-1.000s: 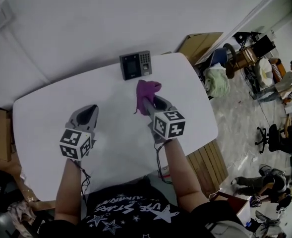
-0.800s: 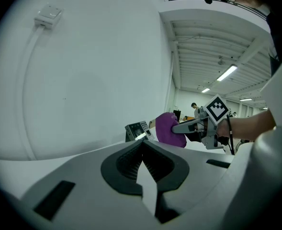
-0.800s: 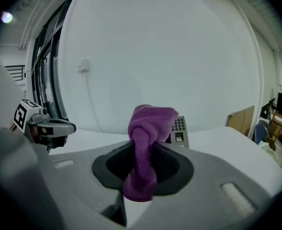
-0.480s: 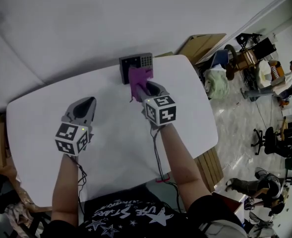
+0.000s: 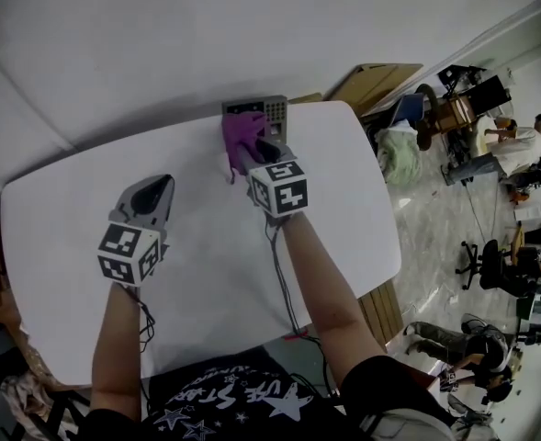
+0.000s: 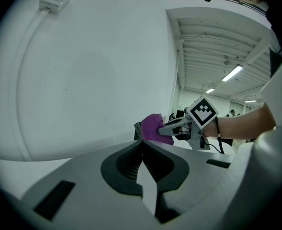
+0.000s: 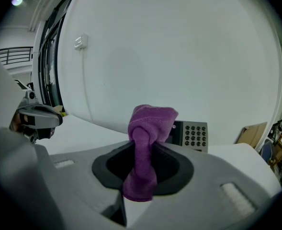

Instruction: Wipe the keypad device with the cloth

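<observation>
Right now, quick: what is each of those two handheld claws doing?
Left gripper: closed, nothing between its jaws.
Right gripper: closed on the purple terry cloth.

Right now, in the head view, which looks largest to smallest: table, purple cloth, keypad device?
1. table
2. purple cloth and keypad device: they look alike, and the cloth hides part of the device.

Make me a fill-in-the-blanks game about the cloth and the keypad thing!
1. The right tool is shut on a cloth coloured ____.
2. In the right gripper view, the buttons of the keypad device show on the ____ side of the cloth.
3. The left tool has its jaws together and holds ____.
Missing words: purple; right; nothing.
</observation>
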The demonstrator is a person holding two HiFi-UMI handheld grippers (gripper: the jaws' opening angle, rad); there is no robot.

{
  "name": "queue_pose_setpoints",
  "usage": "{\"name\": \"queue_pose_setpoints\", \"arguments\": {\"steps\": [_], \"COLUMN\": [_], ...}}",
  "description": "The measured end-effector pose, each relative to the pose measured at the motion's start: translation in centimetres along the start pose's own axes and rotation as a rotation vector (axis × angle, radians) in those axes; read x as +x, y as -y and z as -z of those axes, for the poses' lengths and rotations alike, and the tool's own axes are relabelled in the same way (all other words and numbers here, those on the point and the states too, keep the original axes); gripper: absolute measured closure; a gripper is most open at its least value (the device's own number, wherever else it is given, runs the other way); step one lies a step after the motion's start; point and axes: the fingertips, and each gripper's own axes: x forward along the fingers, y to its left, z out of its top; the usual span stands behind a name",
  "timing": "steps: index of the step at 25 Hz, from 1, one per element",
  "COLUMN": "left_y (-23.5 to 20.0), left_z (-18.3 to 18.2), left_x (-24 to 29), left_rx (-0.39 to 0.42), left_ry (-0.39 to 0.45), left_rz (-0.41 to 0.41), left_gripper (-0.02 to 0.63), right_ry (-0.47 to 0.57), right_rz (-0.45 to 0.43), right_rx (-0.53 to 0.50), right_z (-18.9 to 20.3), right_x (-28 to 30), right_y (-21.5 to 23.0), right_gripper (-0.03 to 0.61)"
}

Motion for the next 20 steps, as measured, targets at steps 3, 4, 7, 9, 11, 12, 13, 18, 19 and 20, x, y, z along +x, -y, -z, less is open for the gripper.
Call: {"name": "queue_pose_setpoints", "arguments": {"steps": [3,4,7,9,11,12,13,18,19,20], "left_y": [-0.4,-0.4,-0.7,-1.0,-1.2,-1.3,-1.3,-1.2,-1.3,-1.3], "left_z": [0.4,0.4,0.7,0.8,1.0,1.1,1.3,1.9,2.0,2.1], "left_x": [0.0,-0.1,0.0,0.1,0.1,0.1,0.2,0.7,0.6,0.7], "left_rx": [-0.005,-0.007,-0.011,-0.014,-0.017,-0.019,-0.022,-0.033,-0.034,-0.035], "left_ry": [-0.007,-0.009,-0.014,-0.014,-0.015,-0.016,-0.017,-0.032,-0.034,-0.035], "left_rz": [-0.005,-0.006,-0.007,-0.008,-0.009,-0.007,-0.005,-0.008,-0.009,-0.01], "left_gripper": [0.607,0.607,0.607,0.607,0.607,0.607,0.607,0.607,0.607,0.607], "right_ry": [-0.015,-0.019,-0.027,-0.034,-0.044,-0.049,-0.052,-0.047,-0.044,-0.041], "right_rz": [0.008,0.009,0.008,0.006,0.003,0.004,0.007,0.019,0.019,0.019], "right_rx": [-0.002,-0.002,-0.009,-0.017,-0.026,-0.027,-0.023,0.003,0.008,0.017], "right_z": [0.2,0.2,0.3,0.2,0.2,0.3,0.4,0.5,0.5,0.5], "right_x": [0.9,1.1,1.9,2.5,3.2,3.4,3.7,4.1,4.1,4.1], "right_y": [0.3,0.4,0.7,0.8,0.7,0.8,0.9,1.8,1.8,1.9], "right_gripper": [0.483,0.483,0.483,0.483,0.483,0.483,0.483,0.483,0.483,0.483]}}
